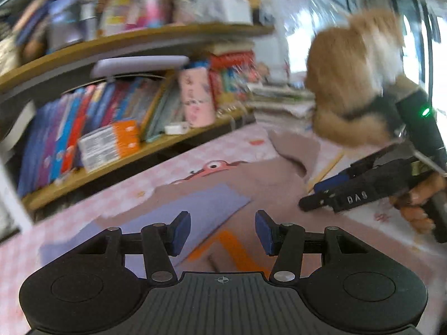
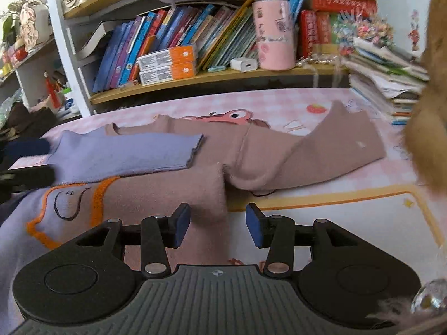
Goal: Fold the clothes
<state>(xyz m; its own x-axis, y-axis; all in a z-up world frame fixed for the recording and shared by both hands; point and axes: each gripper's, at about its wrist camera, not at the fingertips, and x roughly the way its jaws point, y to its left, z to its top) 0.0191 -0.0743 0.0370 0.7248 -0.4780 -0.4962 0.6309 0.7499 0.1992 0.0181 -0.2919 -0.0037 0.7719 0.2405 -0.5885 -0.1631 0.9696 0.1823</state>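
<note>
A pink checked tabletop (image 2: 321,97) fronts two wooden bookshelves (image 2: 223,75). One fleecy mauve sweatshirt (image 2: 265,150) lies mid-frame, its lilac sleeve (image 2: 125,153) folded across the chest. Left gripper (image 1: 223,231) and right gripper (image 2: 213,224) hover with fingers spread, pinching nothing. Only the left view shows the furry-sleeved hand (image 1: 416,203).
</note>
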